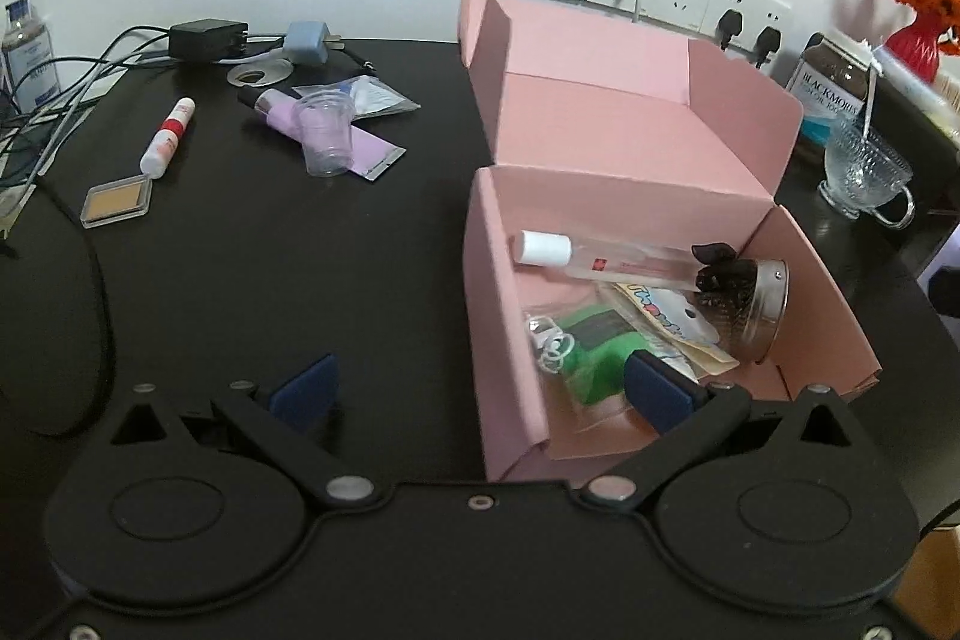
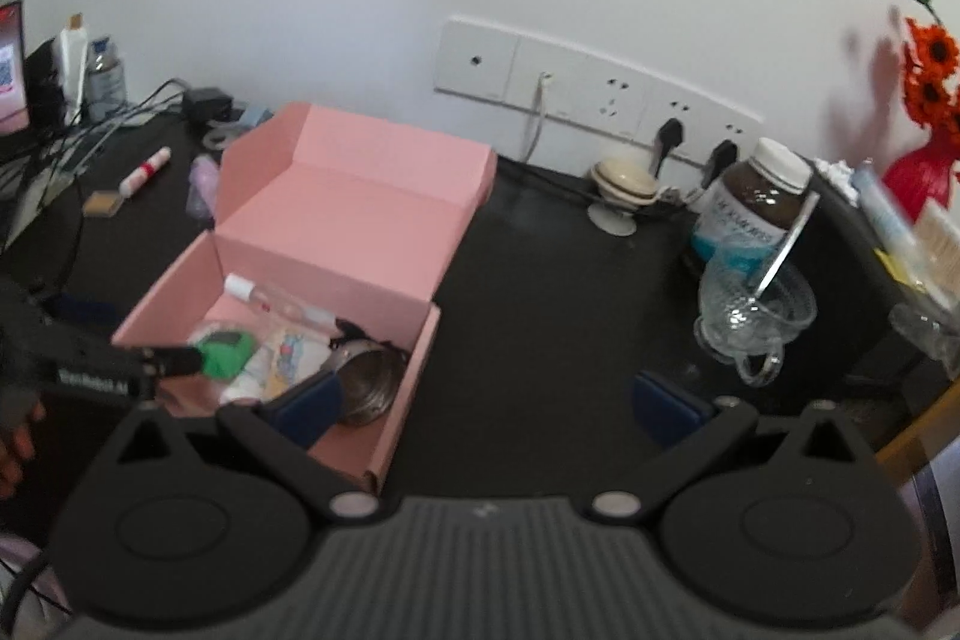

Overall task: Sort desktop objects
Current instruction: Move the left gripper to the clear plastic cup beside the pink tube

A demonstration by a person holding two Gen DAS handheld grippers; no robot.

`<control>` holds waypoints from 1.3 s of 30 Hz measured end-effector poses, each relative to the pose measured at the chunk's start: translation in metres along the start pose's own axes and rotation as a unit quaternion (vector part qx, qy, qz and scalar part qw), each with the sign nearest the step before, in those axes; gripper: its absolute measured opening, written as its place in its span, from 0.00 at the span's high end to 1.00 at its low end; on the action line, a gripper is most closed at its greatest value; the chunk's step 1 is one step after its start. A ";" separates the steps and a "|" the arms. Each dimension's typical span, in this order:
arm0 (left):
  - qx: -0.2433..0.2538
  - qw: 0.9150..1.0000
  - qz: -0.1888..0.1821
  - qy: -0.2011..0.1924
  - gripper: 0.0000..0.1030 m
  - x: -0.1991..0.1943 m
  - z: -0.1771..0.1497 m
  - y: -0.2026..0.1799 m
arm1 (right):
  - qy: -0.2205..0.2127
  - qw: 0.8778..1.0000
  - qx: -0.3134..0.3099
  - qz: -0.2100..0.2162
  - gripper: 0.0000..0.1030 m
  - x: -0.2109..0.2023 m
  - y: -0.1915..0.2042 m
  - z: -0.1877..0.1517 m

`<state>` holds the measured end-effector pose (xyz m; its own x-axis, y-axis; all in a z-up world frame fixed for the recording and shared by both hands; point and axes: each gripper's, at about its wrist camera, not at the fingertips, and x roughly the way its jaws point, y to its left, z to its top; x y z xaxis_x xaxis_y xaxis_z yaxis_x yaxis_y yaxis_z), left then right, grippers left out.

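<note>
Left tool agape, empty, lower frame, straddling pink box wall | right tool agape, empty | loose tube upper left on desk; approach low, grip mid-body

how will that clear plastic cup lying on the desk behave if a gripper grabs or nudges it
The clear plastic cup looks thin-walled and empty, so it is probably very light and may dent under a firm squeeze. It lies on its side across a purple packet, so a nudge would likely roll it. Its smooth wall may slip.
</note>
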<state>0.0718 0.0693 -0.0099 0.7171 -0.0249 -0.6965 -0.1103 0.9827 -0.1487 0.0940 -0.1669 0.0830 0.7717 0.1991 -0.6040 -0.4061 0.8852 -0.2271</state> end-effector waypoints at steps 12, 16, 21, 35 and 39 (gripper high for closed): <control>-0.039 0.996 0.069 -0.030 0.00 -0.022 0.022 -0.009 | -0.021 0.986 0.075 0.145 0.01 0.045 -0.051 -0.010; -0.049 0.989 0.132 -0.051 0.00 -0.032 0.029 0.014 | -0.045 0.981 0.074 0.172 0.01 0.054 -0.060 -0.016; -0.040 0.985 0.152 -0.070 0.00 -0.023 0.046 0.037 | -0.040 0.975 0.102 0.195 0.01 0.064 -0.068 -0.015; -0.028 0.993 0.111 -0.038 0.23 0.078 0.098 0.050 | -0.042 0.982 0.125 0.137 0.01 0.045 -0.060 0.000; -0.034 0.994 0.099 -0.027 0.40 0.090 0.098 0.057 | -0.029 0.983 0.138 0.114 0.01 0.042 -0.052 0.001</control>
<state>0.1979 0.1412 -0.0120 0.7123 0.1787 -0.6787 -0.2975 0.9528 -0.0613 0.1481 -0.2043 0.0708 0.7062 0.4219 -0.5685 -0.4291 0.8938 0.1303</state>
